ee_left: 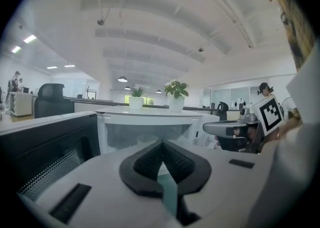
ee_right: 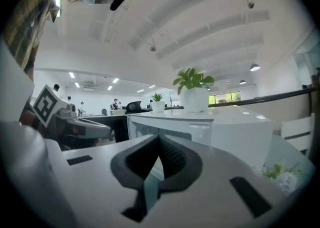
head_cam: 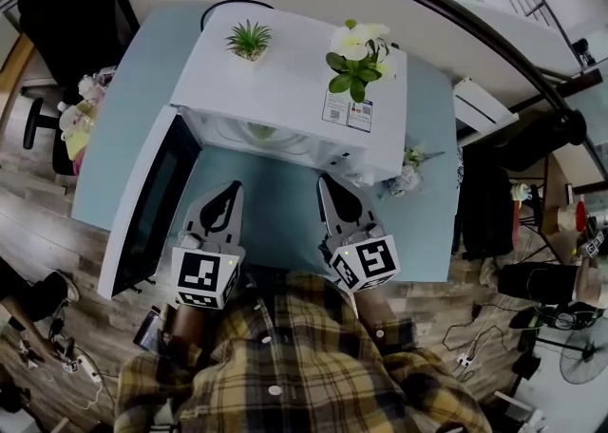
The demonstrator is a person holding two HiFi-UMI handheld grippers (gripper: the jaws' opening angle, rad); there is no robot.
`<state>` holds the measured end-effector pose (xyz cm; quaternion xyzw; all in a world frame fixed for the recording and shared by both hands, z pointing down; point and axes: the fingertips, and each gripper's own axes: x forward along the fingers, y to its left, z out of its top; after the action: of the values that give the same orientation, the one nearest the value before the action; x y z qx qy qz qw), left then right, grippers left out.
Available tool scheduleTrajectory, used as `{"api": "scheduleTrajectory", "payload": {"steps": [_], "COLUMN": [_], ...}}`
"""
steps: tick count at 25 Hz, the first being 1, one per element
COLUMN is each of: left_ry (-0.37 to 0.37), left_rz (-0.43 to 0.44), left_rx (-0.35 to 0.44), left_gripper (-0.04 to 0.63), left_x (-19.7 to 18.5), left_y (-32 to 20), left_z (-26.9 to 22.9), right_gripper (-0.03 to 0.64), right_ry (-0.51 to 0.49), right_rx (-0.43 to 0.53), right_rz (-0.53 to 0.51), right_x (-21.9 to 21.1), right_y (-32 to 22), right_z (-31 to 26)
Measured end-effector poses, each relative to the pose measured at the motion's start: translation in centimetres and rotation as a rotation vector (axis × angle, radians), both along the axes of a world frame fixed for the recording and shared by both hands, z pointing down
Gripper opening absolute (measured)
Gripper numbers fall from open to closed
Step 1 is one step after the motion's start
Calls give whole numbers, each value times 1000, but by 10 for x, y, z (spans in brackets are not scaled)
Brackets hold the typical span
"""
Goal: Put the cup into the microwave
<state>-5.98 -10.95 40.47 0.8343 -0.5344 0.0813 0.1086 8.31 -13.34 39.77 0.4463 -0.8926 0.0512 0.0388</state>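
Left gripper [head_cam: 231, 190] and right gripper [head_cam: 329, 182] (both closed, empty) face white microwave [head_cam: 285, 80], door [head_cam: 155, 201] swung open.

Close in front, left gripper [ee_left: 162, 144], pale grey with black ribbed pads [ee_left: 176, 160], jaws pressed together at the tips, nothing held between. Straight behind, white box-shaped microwave oven [ee_left: 150, 119], cavity open, its dark glass door [ee_left: 47, 149] swung out to the left. On top, side by side, spiky green plant in white pot [ee_left: 136, 98] and leafy green plant in white pot [ee_left: 176, 96]. At the right, right gripper [ee_left: 210, 128] with black-and-white marker cube, pointing left.
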Motion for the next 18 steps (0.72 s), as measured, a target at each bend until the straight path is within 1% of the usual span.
{"api": "scheduleTrajectory", "payload": {"steps": [12, 15, 18], "left_ry": [-3, -9, -9], "left_rz": [46, 48, 46], "left_rx": [26, 25, 24], "left_gripper": [-9, -9, -9], "left_x": [20, 22, 25], "left_y": [-9, -12, -15], "left_z": [-8, -8, -9], "right_gripper": [4, 3, 3], "right_ry": [-37, -59, -61], "right_rx": [-38, -68, -68], "right_rz": [95, 108, 109], "right_x": [59, 69, 75], "right_y": [3, -1, -4], "right_z": [-14, -9, -10]}}
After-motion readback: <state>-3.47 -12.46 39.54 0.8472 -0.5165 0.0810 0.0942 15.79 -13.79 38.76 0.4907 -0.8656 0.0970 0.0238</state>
